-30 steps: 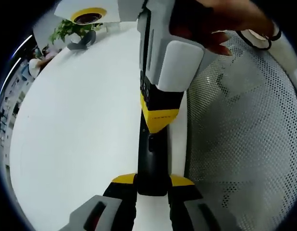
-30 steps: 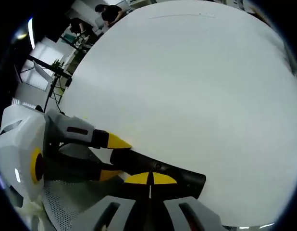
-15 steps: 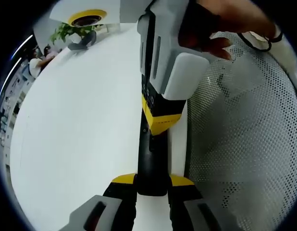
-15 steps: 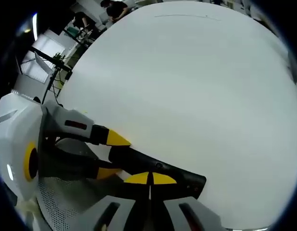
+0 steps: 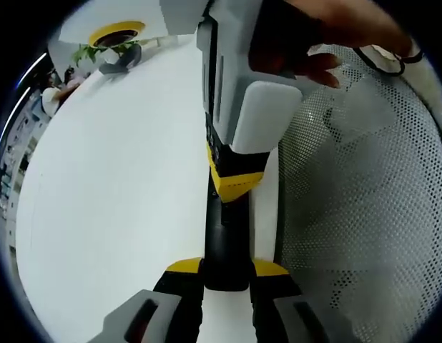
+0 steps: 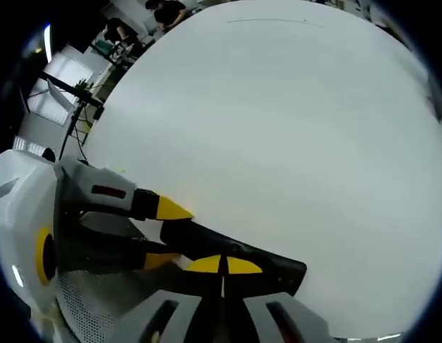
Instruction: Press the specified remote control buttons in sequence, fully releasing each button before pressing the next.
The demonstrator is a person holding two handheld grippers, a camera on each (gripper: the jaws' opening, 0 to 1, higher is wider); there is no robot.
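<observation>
Between left tool (image 5: 224, 275) jaws, remote (image 5: 224, 239)

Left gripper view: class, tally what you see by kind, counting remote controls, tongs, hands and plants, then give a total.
remote control: 1
tongs: 2, the left tongs and the right tongs
hand: 1
plant: 1
Total: 5
</observation>
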